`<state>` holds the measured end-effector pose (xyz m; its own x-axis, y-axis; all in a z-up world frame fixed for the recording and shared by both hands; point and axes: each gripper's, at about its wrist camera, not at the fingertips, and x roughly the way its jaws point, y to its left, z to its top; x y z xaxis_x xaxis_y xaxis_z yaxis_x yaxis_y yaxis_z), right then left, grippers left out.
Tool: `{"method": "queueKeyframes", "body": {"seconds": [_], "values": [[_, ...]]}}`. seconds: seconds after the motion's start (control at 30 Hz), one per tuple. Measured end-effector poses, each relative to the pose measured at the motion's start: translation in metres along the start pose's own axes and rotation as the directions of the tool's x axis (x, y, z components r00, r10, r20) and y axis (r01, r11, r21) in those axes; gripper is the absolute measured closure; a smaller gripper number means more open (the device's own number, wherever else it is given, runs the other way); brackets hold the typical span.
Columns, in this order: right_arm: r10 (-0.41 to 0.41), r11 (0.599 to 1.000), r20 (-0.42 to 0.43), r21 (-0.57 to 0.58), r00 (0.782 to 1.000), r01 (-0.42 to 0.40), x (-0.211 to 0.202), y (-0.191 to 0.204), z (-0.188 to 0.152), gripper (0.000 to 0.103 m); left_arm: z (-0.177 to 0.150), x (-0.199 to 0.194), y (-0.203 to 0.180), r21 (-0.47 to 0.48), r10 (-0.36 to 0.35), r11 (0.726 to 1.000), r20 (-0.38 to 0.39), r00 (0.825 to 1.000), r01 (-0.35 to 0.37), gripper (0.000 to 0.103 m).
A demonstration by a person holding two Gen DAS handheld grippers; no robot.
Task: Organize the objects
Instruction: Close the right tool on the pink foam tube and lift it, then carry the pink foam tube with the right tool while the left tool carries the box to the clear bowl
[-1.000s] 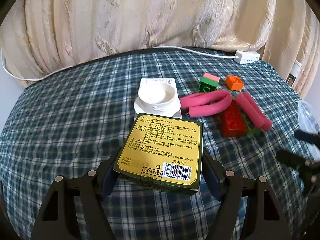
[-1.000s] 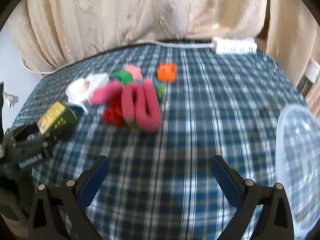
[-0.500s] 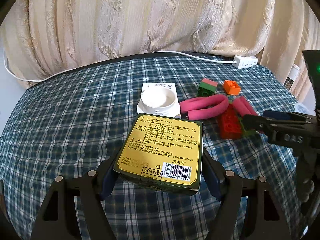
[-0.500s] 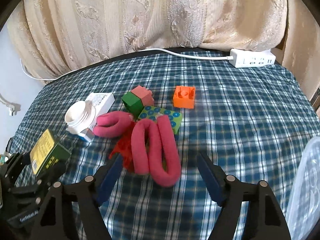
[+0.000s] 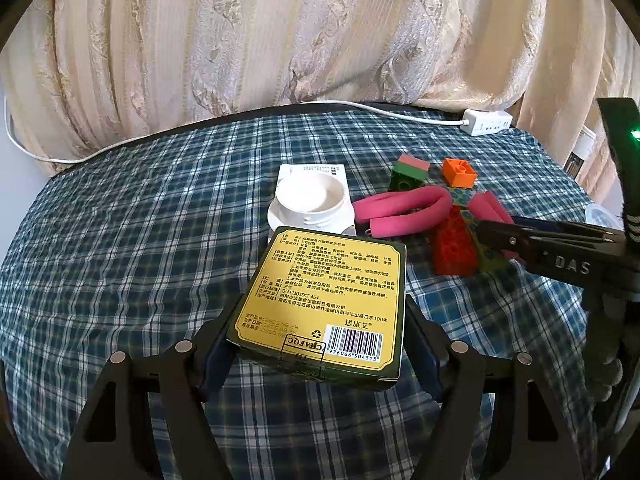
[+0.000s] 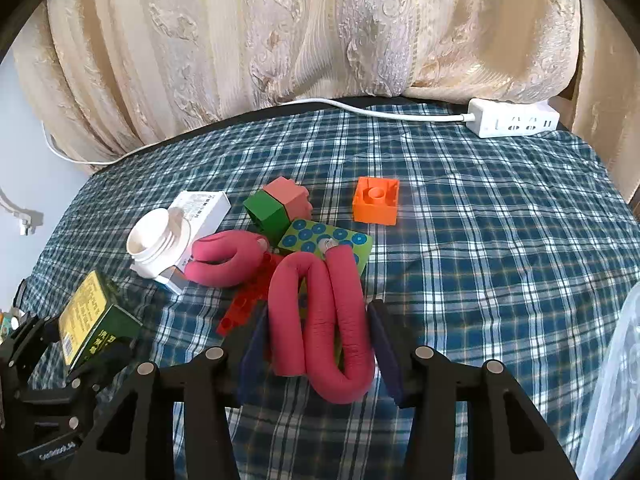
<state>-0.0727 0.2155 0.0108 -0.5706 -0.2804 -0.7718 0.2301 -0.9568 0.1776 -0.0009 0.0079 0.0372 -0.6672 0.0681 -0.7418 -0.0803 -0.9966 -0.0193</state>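
Left wrist: the left gripper point(image 5: 316, 344) is clenched on the box point(image 5: 324, 304), held above the cloth point(image 5: 120, 240). Cup point(image 5: 311, 200), blocks point(image 5: 454, 246) and other clutter lie unsorted ahead; most work seems left.

Right wrist: the right gripper point(image 6: 316, 348) straddles the pink roller point(image 6: 320, 316), jaws spread, not yet gripping. Open cloth lies to the right, a clear tub point(image 6: 616, 380) at the edge.

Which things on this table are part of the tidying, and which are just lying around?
Part of the job:
green and yellow box, clamped in the left hand-held gripper
pink foam roller, between the right hand-held gripper's fingers
other pink roller
toy blocks
white jar

Lying about:
power strip
curtain
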Motion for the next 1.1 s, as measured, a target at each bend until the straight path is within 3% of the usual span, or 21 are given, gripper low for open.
{"method": "queueKeyframes", "body": {"seconds": [0.23,0.6,1.1], "values": [[-0.027,0.999,0.066,0.033,0.997,0.025,-0.033,-0.009,-0.017,0.051,-0.001,-0.001,-0.006,0.015,-0.011,1.0,0.007,1.0,0.011,0.028],[-0.076,0.985,0.117,0.162,0.99,0.057,-0.076,-0.055,-0.053,0.051,-0.002,-0.006,-0.018,0.032,-0.029,0.999,-0.001,1.0,0.029,0.028],[-0.191,0.938,0.19,0.323,0.963,0.123,-0.131,-0.136,-0.083,0.051,0.007,-0.02,-0.077,0.124,-0.075,0.989,0.003,0.997,0.074,0.028]]}}
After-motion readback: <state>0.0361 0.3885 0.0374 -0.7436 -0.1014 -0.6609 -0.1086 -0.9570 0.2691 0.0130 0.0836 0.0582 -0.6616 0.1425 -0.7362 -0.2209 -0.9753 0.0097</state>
